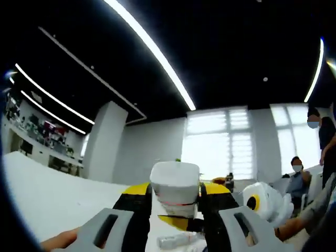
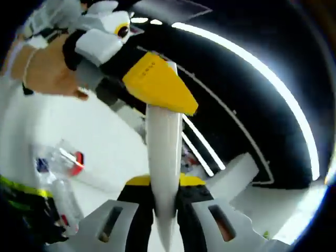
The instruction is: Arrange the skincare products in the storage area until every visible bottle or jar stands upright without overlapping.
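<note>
- White plastic tube (image 2: 160,157) is pinched by both claws at once: the right gripper (image 2: 165,207) presses its yellow-tipped jaws on the lower end, and the left gripper (image 2: 157,86) clamps the upper end.
- From the left gripper view, the left gripper (image 1: 176,202) holds the tube (image 1: 175,184) end-on between its jaws, with the right gripper (image 1: 262,202) just beside it.
- Both claws are raised well above the white table (image 2: 79,131), where a clear bottle (image 2: 60,168) lies beside the right claw.
- This looks like a hand-over step.
- Next, I think one claw must release, then the other stands the tube upright.
</note>
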`<state>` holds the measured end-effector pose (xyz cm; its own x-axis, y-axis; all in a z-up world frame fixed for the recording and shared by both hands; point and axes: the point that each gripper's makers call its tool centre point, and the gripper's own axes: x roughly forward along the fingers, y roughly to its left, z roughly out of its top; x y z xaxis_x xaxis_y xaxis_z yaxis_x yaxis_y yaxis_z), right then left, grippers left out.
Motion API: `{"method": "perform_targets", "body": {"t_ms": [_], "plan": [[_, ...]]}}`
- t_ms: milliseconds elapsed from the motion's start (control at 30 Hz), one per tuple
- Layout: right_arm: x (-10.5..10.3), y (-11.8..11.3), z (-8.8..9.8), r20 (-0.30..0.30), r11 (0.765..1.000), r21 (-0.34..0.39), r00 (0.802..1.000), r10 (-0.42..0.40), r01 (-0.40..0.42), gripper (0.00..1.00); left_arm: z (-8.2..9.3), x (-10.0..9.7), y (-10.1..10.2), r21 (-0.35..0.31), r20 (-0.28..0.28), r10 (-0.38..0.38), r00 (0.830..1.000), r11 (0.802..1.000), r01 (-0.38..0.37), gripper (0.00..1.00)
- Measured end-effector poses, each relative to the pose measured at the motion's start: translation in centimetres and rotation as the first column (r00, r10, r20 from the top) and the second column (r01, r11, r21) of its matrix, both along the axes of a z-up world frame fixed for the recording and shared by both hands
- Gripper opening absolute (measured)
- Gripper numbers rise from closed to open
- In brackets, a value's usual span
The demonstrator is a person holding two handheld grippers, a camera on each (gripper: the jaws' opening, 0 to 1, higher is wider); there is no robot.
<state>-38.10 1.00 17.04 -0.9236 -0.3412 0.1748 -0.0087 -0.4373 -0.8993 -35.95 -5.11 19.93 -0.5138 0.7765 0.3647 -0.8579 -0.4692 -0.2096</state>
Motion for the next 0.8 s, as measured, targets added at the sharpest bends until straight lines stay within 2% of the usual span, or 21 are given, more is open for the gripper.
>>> {"method": "perform_targets", "body": {"t_ms": [33,67,133,200,233,267,433,567,633,667,700,800], "plan": [[-0.1,0.6,0.3,-0.078,0.995,0.081,0.996,-0.051,0.057,0.13,-0.1,-0.1,-0.1,0.007,0.010,-0.011,1.000,1.000,0.011,0.49],[-0.2,0.9,0.4,-0.101,0.992,0.097,0.993,-0.067,0.077,0.13,-0.2,-0.3,-0.2,0.031,0.033,-0.026,0.999,0.999,0.025,0.57],[-0.1,1.2,0.6,-0.108,0.994,0.082,0.992,-0.063,0.072,0.13,-0.3,-0.7,-0.6,0.081,0.073,-0.056,0.996,0.995,0.050,0.66],[0.1,1.4,1.1,-0.134,0.994,0.077,0.989,-0.063,0.074,0.13,-0.5,-0.8,-0.8,0.108,0.091,-0.086,0.992,0.991,0.076,0.69],[0.3,1.6,1.7,-0.178,0.989,0.104,0.981,-0.081,0.101,0.14,-0.7,-0.8,-0.8,0.111,0.095,-0.094,0.991,0.990,0.084,0.69],[0.3,1.7,1.8,-0.197,0.986,0.122,0.977,-0.086,0.112,0.14,-0.7,-0.7,-0.7,0.112,0.102,-0.101,0.990,0.990,0.089,0.68],[0.4,1.5,1.5,-0.234,0.977,0.168,0.968,-0.088,0.129,0.14,-0.4,1.1,0.4,0.153,0.116,-0.233,0.966,0.965,0.214,0.59],[0.3,0.8,1.1,-0.286,0.949,0.271,0.955,-0.082,0.163,0.14,-1.9,2.5,2.2,0.079,0.167,-0.293,0.942,0.956,0.283,0.55],[0.5,0.5,0.9,-0.295,0.946,0.286,0.953,-0.065,0.153,0.14,-2.5,2.6,2.7,0.068,0.187,-0.296,0.937,0.955,0.288,0.54],[0.6,0.1,1.0,-0.314,0.936,0.316,0.948,-0.051,0.155,0.14,-2.8,2.9,2.9,0.070,0.204,-0.317,0.926,0.948,0.310,0.54],[1.0,-0.1,1.3,-0.354,0.921,0.349,0.934,-0.040,0.172,0.14,-3.0,3.2,3.1,0.083,0.225,-0.344,0.912,0.939,0.334,0.54],[1.9,-0.9,1.8,-0.425,0.892,0.404,0.905,-0.011,0.201,0.14,-3.1,3.9,3.3,0.135,0.260,-0.413,0.873,0.910,0.391,0.53]]}}
